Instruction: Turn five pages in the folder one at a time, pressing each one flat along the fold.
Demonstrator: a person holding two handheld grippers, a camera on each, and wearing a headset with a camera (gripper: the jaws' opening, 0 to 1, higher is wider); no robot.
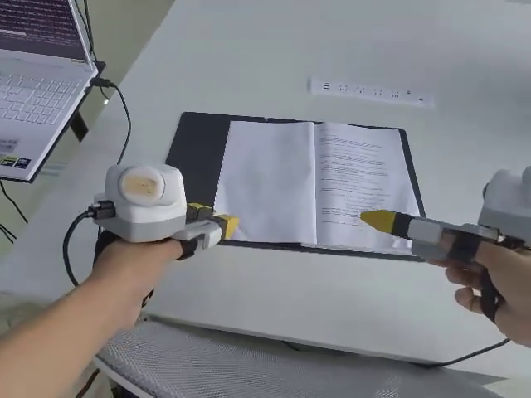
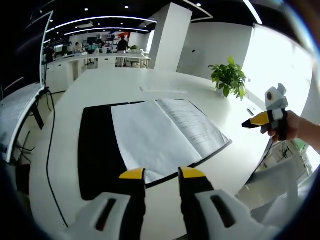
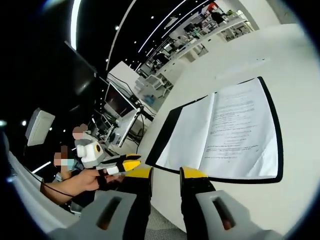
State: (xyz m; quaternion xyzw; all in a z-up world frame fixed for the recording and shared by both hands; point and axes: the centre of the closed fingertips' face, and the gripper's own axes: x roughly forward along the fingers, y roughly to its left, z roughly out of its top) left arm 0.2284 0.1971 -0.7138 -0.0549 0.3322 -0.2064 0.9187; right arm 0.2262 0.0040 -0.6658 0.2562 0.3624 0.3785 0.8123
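A black folder [image 1: 195, 149] lies open on the white table. Its left page [image 1: 265, 178] is blank and flat; its right page [image 1: 361, 178] carries printed text. My left gripper [image 1: 217, 220] hovers just off the folder's near left corner, its yellow-tipped jaws slightly apart and empty [image 2: 162, 173]. My right gripper [image 1: 373, 220] hangs over the lower part of the printed page, pointing left, and is open with nothing between its jaws [image 3: 166, 172]. In the right gripper view the printed page [image 3: 240, 130] lies ahead and the left gripper [image 3: 131, 162] shows at the left.
A laptop [image 1: 37, 83] stands at the far left with a black cable [image 1: 124, 116] running down off the table. A white power strip [image 1: 369, 91] lies beyond the folder. A mesh chair seat [image 1: 249, 365] sits below the table's near edge.
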